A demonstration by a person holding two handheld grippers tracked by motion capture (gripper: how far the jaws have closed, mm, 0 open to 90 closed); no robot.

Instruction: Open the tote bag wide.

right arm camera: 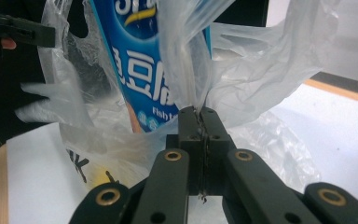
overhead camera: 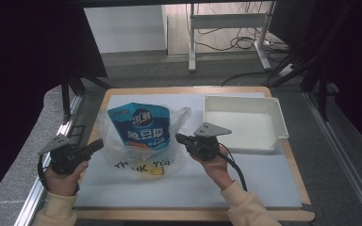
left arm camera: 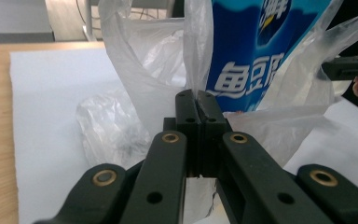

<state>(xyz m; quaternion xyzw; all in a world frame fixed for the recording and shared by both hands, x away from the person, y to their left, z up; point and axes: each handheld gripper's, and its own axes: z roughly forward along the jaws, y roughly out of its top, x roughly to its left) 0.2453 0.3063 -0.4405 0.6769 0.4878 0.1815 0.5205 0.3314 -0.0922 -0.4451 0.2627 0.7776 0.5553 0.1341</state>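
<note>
The plastic bag (overhead camera: 143,141), holding a blue pouch (overhead camera: 141,128), lies mid-desk. Each handle is pinched by the left gripper (left arm camera: 196,100) and right gripper (right arm camera: 199,116). The film is judged thin, slippery and tearable.

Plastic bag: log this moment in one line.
left gripper: shut on plastic bag | right gripper: shut on plastic bag | blue pouch: inside | white tray: empty

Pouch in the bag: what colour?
Blue with white lettering; the pouch shows best in the high view.
</note>
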